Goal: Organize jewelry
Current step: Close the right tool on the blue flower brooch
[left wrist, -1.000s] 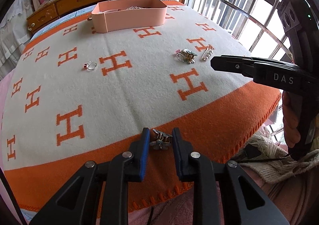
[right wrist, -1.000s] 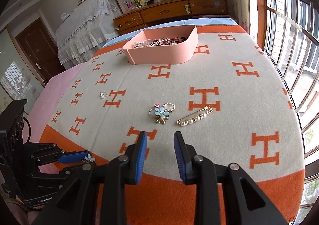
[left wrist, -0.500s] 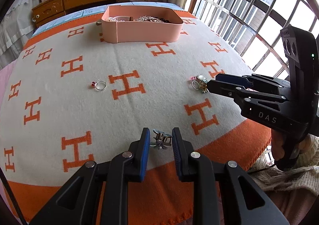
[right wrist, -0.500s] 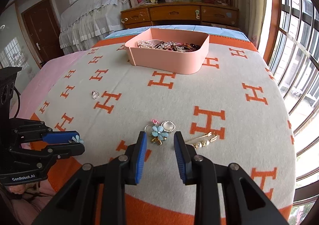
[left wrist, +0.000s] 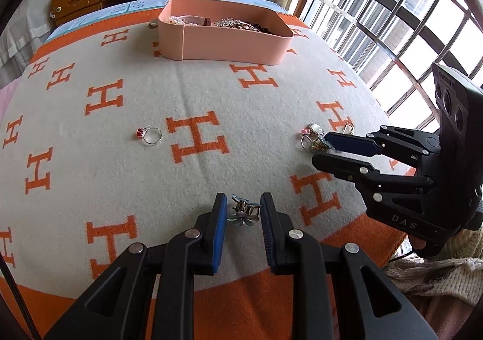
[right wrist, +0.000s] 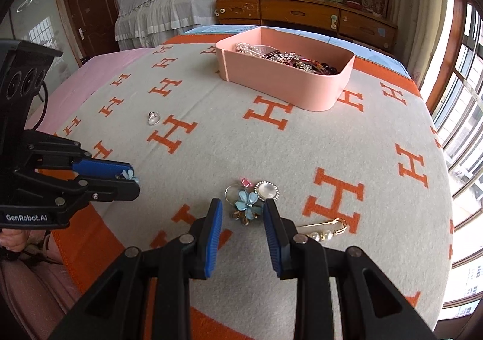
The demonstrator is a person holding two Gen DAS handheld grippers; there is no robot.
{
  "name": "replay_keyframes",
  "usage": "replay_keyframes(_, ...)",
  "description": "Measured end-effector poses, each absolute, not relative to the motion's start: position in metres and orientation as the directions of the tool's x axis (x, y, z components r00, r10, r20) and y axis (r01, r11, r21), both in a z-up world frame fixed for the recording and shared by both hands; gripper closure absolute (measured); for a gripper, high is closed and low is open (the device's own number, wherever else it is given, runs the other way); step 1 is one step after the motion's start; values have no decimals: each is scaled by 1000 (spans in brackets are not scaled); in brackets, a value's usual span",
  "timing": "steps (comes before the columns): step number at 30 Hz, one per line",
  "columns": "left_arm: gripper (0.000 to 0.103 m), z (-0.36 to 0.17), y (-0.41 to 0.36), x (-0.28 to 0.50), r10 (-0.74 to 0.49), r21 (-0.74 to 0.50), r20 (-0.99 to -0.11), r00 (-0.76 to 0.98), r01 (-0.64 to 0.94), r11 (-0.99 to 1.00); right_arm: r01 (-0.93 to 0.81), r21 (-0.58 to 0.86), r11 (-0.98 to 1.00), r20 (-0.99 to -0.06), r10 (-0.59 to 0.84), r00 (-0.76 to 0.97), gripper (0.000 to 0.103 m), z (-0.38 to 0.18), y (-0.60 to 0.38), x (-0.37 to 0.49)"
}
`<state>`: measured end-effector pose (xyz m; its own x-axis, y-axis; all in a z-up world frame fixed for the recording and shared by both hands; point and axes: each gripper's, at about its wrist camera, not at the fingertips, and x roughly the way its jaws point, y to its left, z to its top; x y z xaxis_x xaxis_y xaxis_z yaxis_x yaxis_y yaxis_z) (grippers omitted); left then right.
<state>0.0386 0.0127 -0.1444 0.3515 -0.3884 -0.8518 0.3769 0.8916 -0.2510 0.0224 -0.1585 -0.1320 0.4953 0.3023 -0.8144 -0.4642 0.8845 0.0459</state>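
Straddling the flower brooch [right wrist: 248,204] with jaws apart and empty, the right gripper [right wrist: 243,213] should close squarely, while the left gripper [left wrist: 243,214] grips a small flower clip [left wrist: 243,213] bound for the pink box [left wrist: 229,47] at 12 o'clock.

You have a small metal flower clip [left wrist: 243,213] pinched between the left gripper's [left wrist: 243,209] blue pads, held above the blanket. A pink tray [right wrist: 317,92] sits at the far side, holding pearls and beaded pieces (heaped, hard to tell apart). A silver ring [left wrist: 150,135] with a red stone lies alone mid-blanket. The blue flower cluster [right wrist: 249,202] rests by a pearl pin [right wrist: 324,230], well apart from the ring.
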Motion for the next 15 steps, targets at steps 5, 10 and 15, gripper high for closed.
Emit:
replay_keyframes(5,83,-144,13,41,-391,-258,-852,348,370,892,-535,9,845,-814,317,487,75,-131,-149,12)
replay_keyframes(10,83,-144,14,43,-390,-261,-853,346,364,894,-507,32,861,-814,317,487,75,-133,-152,18)
replay_keyframes(15,83,-137,15,43,-390,-255,-846,363,366,895,-480,38,877,-805,311,505,85,-130,-155,20)
